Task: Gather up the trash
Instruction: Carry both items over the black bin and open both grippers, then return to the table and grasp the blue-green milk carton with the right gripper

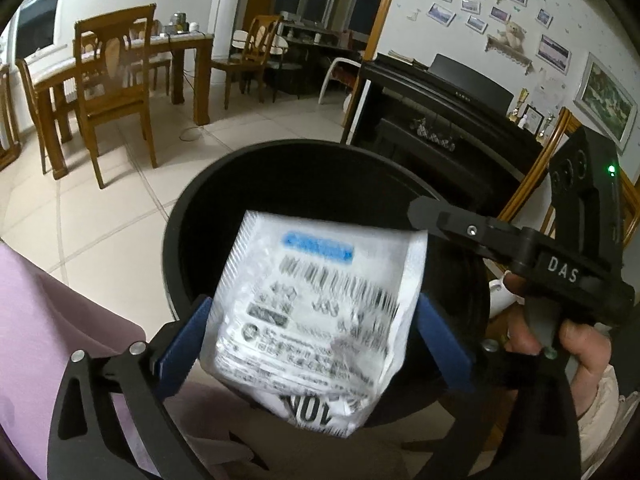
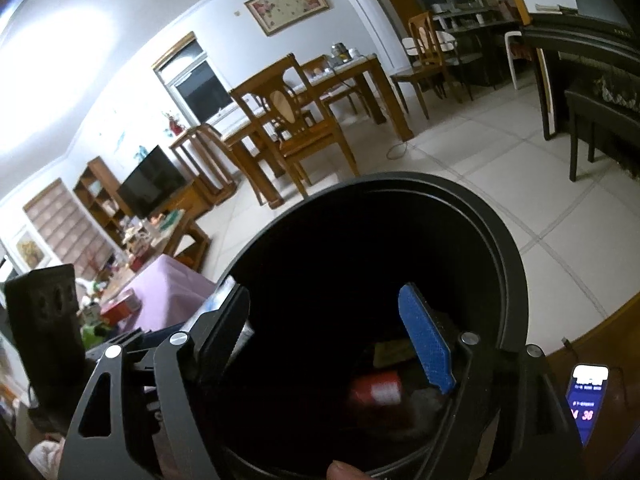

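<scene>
Trash in the form of a white plastic packet [image 1: 310,320] with a blurred barcode label sits between the blue pads of the left gripper [image 1: 312,344], right over the mouth of a round black bin [image 1: 192,216]. The jaws stand wide, and whether the pads touch the packet's edges cannot be told. The right gripper [image 2: 332,344] is angled down into the same bin [image 2: 508,248], its jaws apart with nothing between them; in the dark bottom lies a red-and-white item [image 2: 376,394], blurred. The right hand [image 1: 560,344] grips its tool's handle just beside the bin. Pale tiled floor [image 1: 120,248] surrounds the bin, with a lilac-covered surface [image 2: 168,292] close on one side. Farther off stand a wooden dining table [image 1: 120,68] with chairs and a dark piano [image 1: 452,92]; the floor between is open.
</scene>
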Demonstrator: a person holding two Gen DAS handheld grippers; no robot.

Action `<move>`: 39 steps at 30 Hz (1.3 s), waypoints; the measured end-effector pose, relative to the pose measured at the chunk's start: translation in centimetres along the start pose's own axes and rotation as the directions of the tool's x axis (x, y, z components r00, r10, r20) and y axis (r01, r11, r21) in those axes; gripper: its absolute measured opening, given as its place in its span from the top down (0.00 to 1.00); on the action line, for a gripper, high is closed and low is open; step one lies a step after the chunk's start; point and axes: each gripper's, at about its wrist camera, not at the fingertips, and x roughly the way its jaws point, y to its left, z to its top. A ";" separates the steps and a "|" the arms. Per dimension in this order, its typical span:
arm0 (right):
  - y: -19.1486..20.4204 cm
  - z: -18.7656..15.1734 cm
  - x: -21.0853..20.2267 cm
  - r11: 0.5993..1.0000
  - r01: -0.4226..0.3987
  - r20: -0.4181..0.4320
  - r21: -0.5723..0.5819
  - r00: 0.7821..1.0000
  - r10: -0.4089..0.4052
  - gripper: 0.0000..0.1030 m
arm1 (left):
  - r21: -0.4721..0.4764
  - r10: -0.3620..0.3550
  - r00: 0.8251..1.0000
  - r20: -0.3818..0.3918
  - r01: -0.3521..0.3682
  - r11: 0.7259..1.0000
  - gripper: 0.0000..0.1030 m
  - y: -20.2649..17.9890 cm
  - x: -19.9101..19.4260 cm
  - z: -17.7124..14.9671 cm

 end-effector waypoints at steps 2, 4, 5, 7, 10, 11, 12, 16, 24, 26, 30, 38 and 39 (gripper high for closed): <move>0.4 -0.1 -0.2 1.000 -0.006 0.007 -0.009 1.000 0.006 0.26 | 0.000 0.009 1.000 -0.001 -0.009 1.000 0.05 0.0 -0.5 0.1; 0.8 -0.2 -0.4 1.000 -0.008 0.012 -0.015 1.000 0.009 0.25 | 0.012 0.014 1.000 0.004 -0.014 1.000 0.05 -0.2 -0.9 -0.1; 1.1 -0.3 -0.5 1.000 -0.010 0.015 -0.016 1.000 0.010 0.26 | 0.019 0.015 1.000 0.007 -0.015 1.000 0.05 -0.2 -1.2 -0.2; 1.7 -0.4 -0.6 1.000 -0.015 0.020 -0.022 1.000 0.016 0.26 | 0.031 0.028 0.999 0.016 -0.028 0.999 0.05 -0.4 -1.8 -0.4; 3.0 -0.2 -0.6 0.999 -0.027 0.021 -0.039 0.999 0.028 0.25 | 0.022 0.030 0.999 0.028 -0.031 0.999 0.05 0.1 -3.2 -0.8; 3.7 -0.1 -0.5 0.998 -0.033 0.021 -0.049 0.999 0.034 0.26 | 0.016 0.031 0.999 0.035 -0.031 0.999 0.05 0.4 -3.7 -1.0; 4.4 0.0 -0.4 0.997 -0.042 0.020 -0.059 0.999 0.043 0.25 | 0.007 0.033 0.998 0.045 -0.034 0.999 0.05 0.8 -4.2 -1.3; 7.9 0.2 0.5 0.989 -0.093 -0.005 -0.117 0.996 0.093 0.20 | -0.046 0.076 0.991 0.107 -0.071 0.996 0.05 3.3 -8.1 -2.6; 19.1 -2.2 4.5 0.923 -0.250 -0.145 -0.294 0.966 0.215 0.17 | -0.228 0.348 0.910 0.224 -0.298 0.927 0.05 11.6 -18.9 -8.1; 22.1 -3.3 5.5 0.897 -0.287 -0.185 -0.336 0.954 0.236 0.17 | -0.302 0.421 0.879 0.224 -0.348 0.888 0.05 14.3 -21.5 -9.7; 29.1 -5.4 7.8 0.829 -0.387 -0.278 -0.403 0.915 0.292 0.17 | -0.501 0.560 0.804 0.199 -0.408 0.764 0.05 20.8 -27.1 -13.8; 44.8 -6.6 14.7 0.658 -0.555 -0.455 -0.508 0.822 0.342 0.17 | -0.764 0.624 0.775 0.094 -0.346 0.544 0.06 32.2 -31.5 -19.1; 46.9 -6.7 16.2 0.638 -0.554 -0.461 -0.535 0.824 0.329 0.17 | -0.782 0.615 0.783 0.090 -0.327 0.531 0.06 33.3 -31.6 -19.6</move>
